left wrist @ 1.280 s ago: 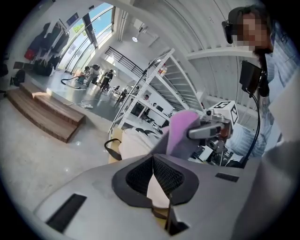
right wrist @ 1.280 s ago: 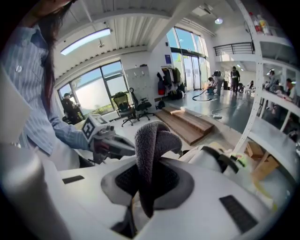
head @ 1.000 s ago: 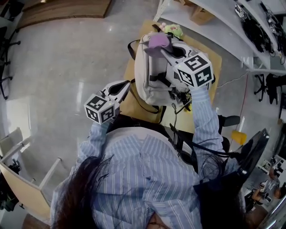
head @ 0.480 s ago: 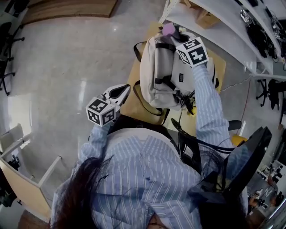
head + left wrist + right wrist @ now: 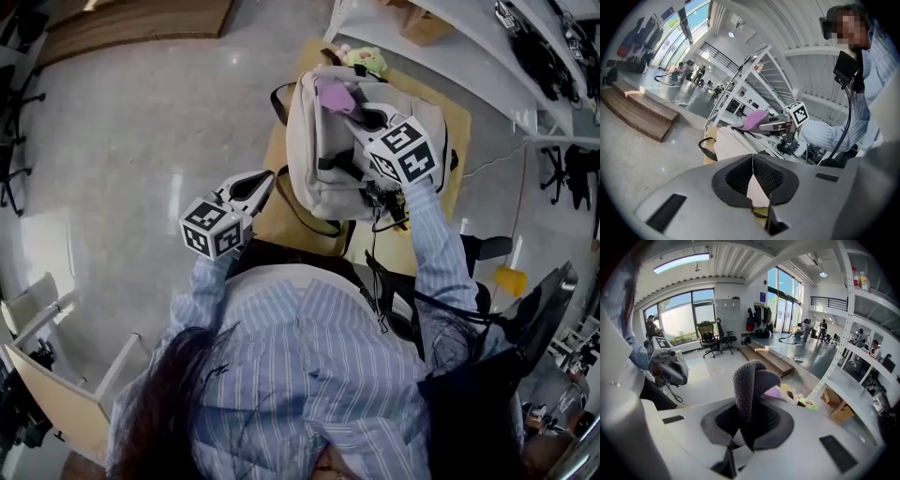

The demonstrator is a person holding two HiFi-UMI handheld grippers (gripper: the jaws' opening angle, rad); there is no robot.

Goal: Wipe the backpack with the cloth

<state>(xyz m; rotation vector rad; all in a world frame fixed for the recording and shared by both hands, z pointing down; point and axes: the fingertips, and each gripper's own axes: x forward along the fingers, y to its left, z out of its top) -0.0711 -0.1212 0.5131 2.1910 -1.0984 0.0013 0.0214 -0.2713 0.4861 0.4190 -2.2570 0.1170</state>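
Observation:
A pale grey backpack [image 5: 323, 173] lies on a small wooden table [image 5: 448, 127] in the head view. My right gripper [image 5: 349, 105] is shut on a purple cloth [image 5: 335, 95], which is pressed on the far top part of the backpack. In the right gripper view the cloth [image 5: 749, 378] sticks up folded between the shut jaws of the right gripper [image 5: 748, 405]. My left gripper [image 5: 262, 181] hovers off the backpack's left edge. It is shut with nothing in it. The left gripper view shows the backpack [image 5: 727, 141], the cloth [image 5: 754, 120] and the shut left gripper [image 5: 753, 160].
A green plush toy [image 5: 362, 62] lies at the table's far end. Black cables [image 5: 384, 214] hang at the near right of the backpack. White shelving [image 5: 441, 42] runs along the far right. A wooden platform [image 5: 131, 17] sits on the floor at the far left.
The right gripper with the cloth slid to the backpack's far end, then drew back toward me over its top. The left gripper stayed put.

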